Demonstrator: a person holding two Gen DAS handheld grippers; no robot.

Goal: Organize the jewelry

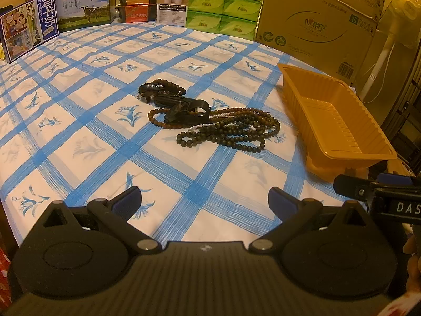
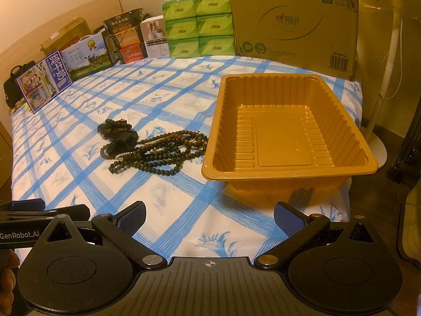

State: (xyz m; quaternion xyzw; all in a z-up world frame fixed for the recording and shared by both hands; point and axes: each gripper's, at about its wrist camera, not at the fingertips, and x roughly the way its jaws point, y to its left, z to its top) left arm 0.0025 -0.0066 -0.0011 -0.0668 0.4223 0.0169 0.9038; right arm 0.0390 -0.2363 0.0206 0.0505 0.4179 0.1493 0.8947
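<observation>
Both your left gripper [image 1: 204, 202] and right gripper [image 2: 209, 217] hover spread and empty. Ahead of them the tangled bead jewelry [image 2: 155, 148] lies on the bed, just left of the empty orange tray [image 2: 289, 169]. Nothing is sorted yet; next, reach forward and pinch one strand.

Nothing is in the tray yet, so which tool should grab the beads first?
Probably the left tool: it is open and points straight at the beads. The right tool, also open, faces the empty tray, with the beads off to its left.

Checked cloth [image 2: 184, 210] bears beads [image 2: 158, 152], tray [image 2: 289, 173], boxes [image 2: 86, 58].
</observation>
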